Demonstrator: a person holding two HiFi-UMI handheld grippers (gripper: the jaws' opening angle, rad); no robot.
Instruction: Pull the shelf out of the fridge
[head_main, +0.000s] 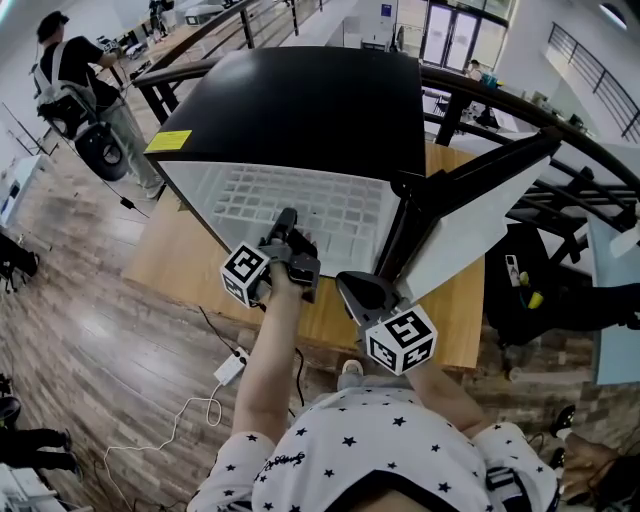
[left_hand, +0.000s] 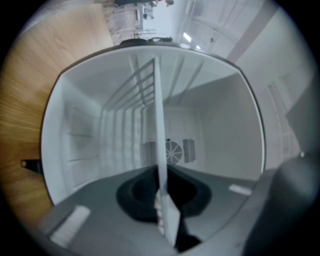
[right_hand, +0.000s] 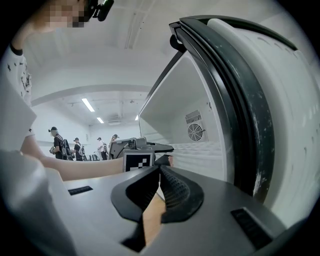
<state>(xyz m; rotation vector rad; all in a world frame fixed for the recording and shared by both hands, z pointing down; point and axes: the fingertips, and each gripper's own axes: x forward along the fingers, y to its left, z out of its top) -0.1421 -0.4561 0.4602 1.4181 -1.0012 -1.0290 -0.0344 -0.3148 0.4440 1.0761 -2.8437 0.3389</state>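
A small black fridge stands on a wooden table, its door swung open to the right. Inside lies the white grid shelf. My left gripper reaches into the opening and is shut on the shelf's front edge. In the left gripper view the shelf runs edge-on between the jaws of the left gripper, back toward the fan grille. My right gripper hovers by the lower edge of the door. Its jaws meet at the tips with nothing between them, beside the door.
The wooden table carries the fridge, with bare wood at its left and front. A white power strip and cable lie on the floor below. A person stands at the far left. Black railings run behind the fridge.
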